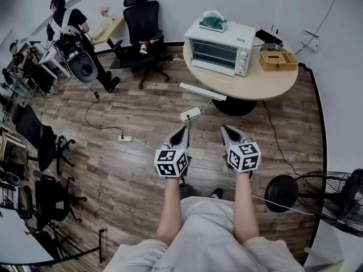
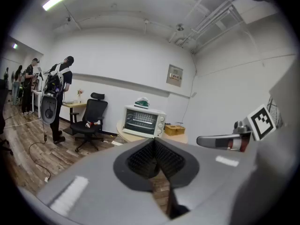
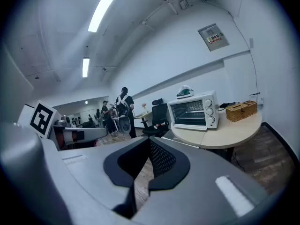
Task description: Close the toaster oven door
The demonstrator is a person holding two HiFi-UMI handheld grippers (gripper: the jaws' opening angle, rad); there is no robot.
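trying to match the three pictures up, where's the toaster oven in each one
Head view: toaster oven upper right of centre, on the round table.
Left gripper view: toaster oven just left of centre.
Right gripper view: toaster oven right of centre.
Shared landmark: the wicker box beside its knobs, in all three.

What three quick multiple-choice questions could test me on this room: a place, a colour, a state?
1. Where does the toaster oven stand? A floor; B round table; C black chair.
2. What colour is the item on top of it? A green; B red; C yellow.
3. The right gripper's fingers are: A wide apart; B closed together, empty; C clamping the oven door.
Answers: B, it sits on the tabletop; A, green shows in all views; B, the tips meet with nothing between.
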